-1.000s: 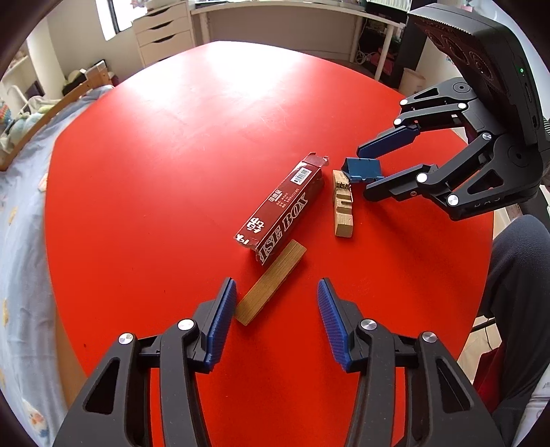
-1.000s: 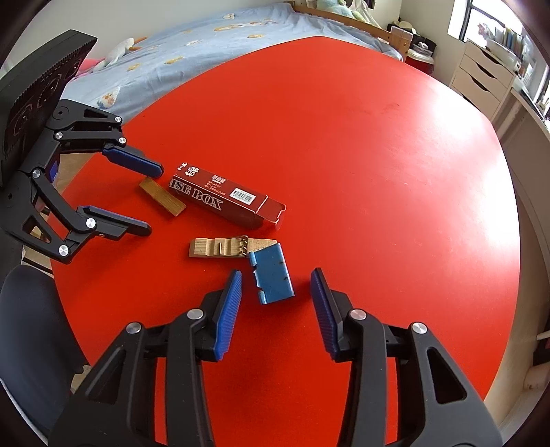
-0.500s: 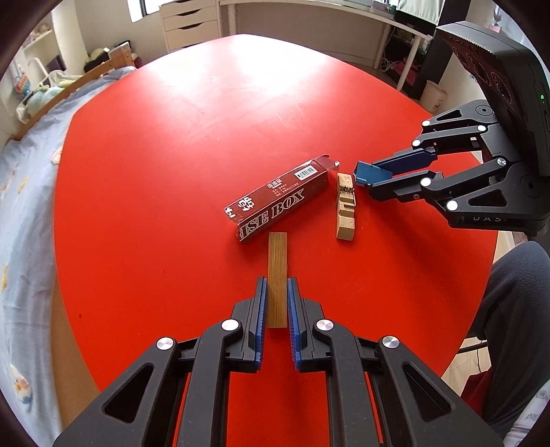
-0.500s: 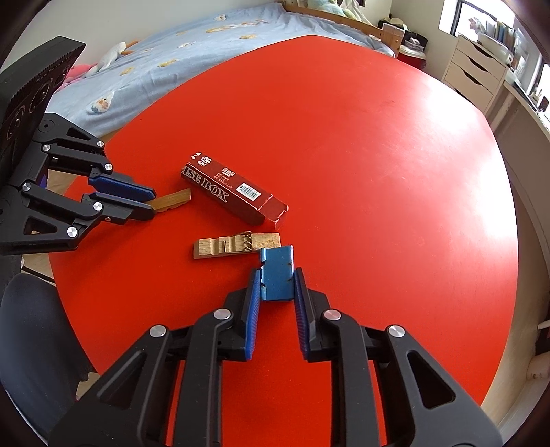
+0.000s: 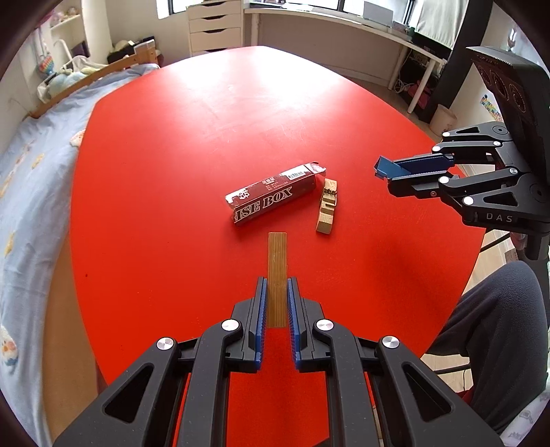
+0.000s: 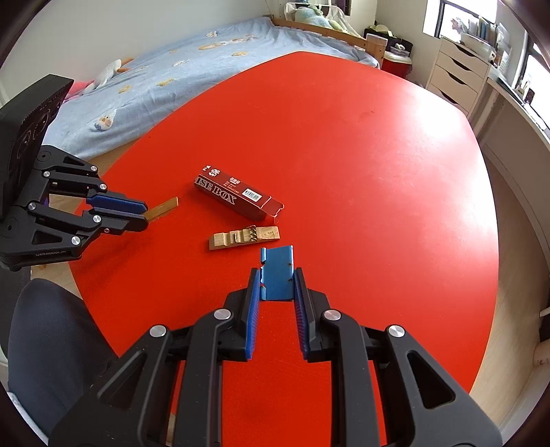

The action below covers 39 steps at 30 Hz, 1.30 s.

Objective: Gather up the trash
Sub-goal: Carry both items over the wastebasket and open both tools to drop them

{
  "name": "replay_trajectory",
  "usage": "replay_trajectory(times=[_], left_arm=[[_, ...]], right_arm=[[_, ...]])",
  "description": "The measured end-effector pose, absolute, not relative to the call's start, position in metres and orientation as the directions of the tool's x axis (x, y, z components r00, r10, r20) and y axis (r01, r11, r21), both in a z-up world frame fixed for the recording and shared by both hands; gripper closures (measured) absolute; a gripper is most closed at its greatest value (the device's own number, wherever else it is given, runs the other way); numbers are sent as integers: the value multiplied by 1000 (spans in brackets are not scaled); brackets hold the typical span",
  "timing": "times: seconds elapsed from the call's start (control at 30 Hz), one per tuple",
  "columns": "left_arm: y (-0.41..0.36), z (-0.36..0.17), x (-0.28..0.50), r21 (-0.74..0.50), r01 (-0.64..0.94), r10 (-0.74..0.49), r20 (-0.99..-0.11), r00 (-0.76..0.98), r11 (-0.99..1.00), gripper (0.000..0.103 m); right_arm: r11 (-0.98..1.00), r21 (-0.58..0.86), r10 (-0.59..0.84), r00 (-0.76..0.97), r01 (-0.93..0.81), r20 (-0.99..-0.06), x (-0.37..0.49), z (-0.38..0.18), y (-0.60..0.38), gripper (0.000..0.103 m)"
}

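My left gripper (image 5: 276, 285) is shut on a flat wooden strip (image 5: 277, 261) and holds it above the red table (image 5: 206, 120); the strip also shows in the right wrist view (image 6: 165, 208). My right gripper (image 6: 276, 275) is shut on a small blue clip-like piece (image 6: 277, 271), lifted off the table; it also shows in the left wrist view (image 5: 386, 168). A dark red carton marked "BOX" (image 5: 271, 197) lies mid-table, torn open at one end. A notched wooden clothespin half (image 5: 328, 211) lies beside it.
The red table's near edge (image 6: 89, 295) meets the person's dark trouser leg (image 5: 498, 326). A bed with a blue sheet (image 6: 172, 68) runs along one side. White drawers (image 5: 213, 25) and a desk stand beyond the far end.
Both grippers have closed, the left on the wooden strip and the right on the blue piece, and both have lifted and drawn back from the carton and clothespin half.
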<state>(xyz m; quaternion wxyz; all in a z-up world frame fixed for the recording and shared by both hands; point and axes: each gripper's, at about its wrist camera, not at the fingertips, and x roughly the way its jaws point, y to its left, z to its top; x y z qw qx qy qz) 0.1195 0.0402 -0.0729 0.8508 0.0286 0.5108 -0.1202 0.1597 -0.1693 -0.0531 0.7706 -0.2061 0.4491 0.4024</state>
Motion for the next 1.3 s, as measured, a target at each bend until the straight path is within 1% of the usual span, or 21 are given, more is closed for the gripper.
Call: replay_trajectory(times=[0.37, 0.73, 0.97, 1.3], left_arm=[[18, -28, 73, -72, 200, -172, -822, 543, 977, 92], [-11, -10, 14, -91, 211, -198, -796, 572, 973, 92], [-24, -11, -13, -114, 217, -220, -791, 570, 970, 92], [-38, -36, -36, -148, 233, -251, -819, 516, 961, 92]], right_arm=[[609, 58, 482, 312, -791, -819, 108, -16, -204, 85], [598, 62, 520, 328, -799, -789, 45, 4, -238, 84], [594, 75, 524, 315, -801, -792, 12, 0, -253, 84], [600, 133, 519, 258, -789, -815, -14, -24, -269, 84]])
